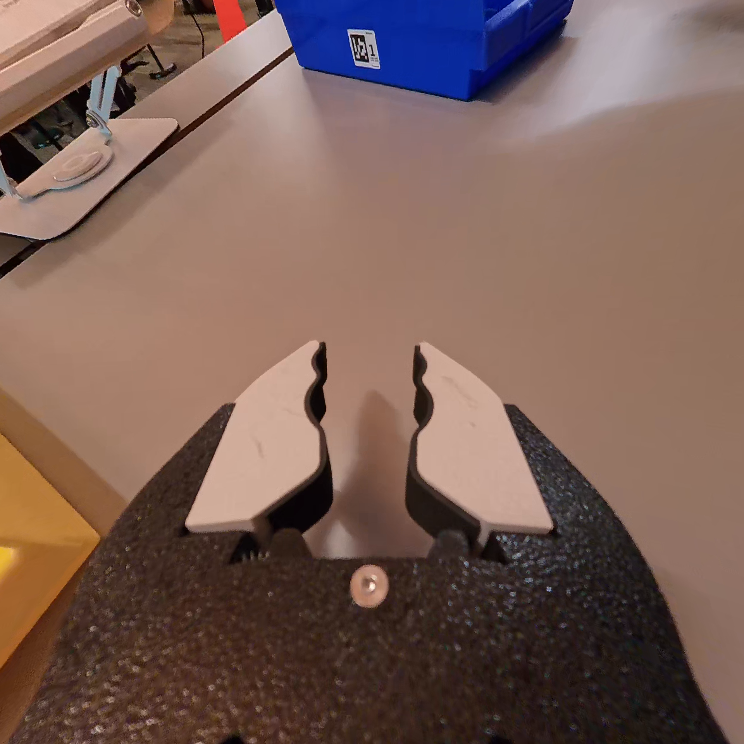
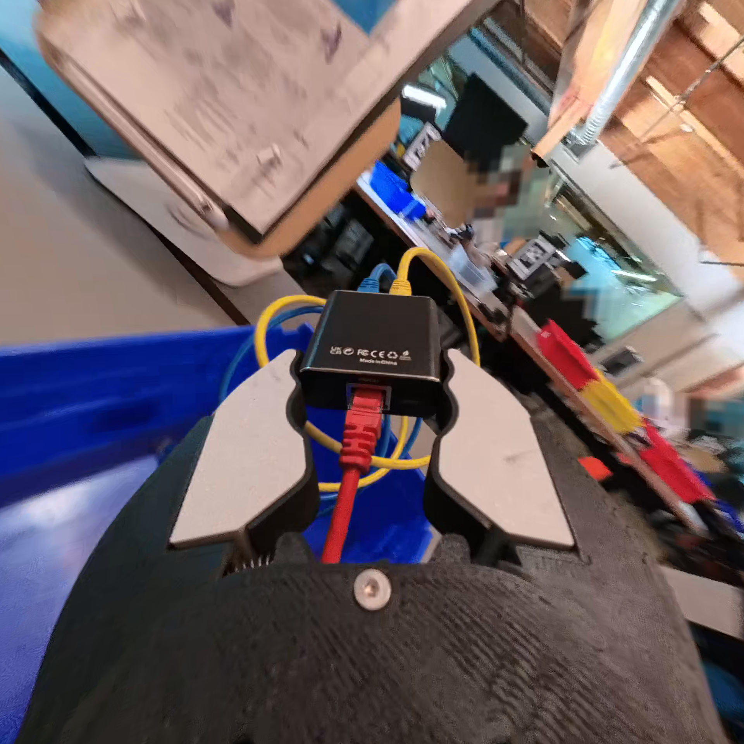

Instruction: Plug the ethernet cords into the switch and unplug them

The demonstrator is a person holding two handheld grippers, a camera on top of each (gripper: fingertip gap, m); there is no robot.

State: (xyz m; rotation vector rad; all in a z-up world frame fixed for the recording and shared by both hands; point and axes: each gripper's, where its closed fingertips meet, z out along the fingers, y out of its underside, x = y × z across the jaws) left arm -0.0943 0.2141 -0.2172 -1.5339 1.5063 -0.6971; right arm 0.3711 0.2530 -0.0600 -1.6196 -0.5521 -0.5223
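The right tool (image 2: 370, 358) grips a small black box-shaped switch (image 2: 372, 342) with red (image 2: 354, 451), yellow (image 2: 402, 282) and blue (image 2: 372, 282) ethernet cords all plugged in. The left tool (image 1: 369, 354) hangs spread and empty above the grey surface (image 1: 443, 241), so unplugging appears to remain.

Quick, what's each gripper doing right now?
Left gripper: open, holding nothing, above the table.
Right gripper: shut on the switch, red cord plugged in facing the camera.

Left gripper (image 1: 369, 352) hangs with fingers parted, nothing between them; right gripper (image 2: 369, 356) is raised and tilted, its fingers clamped.
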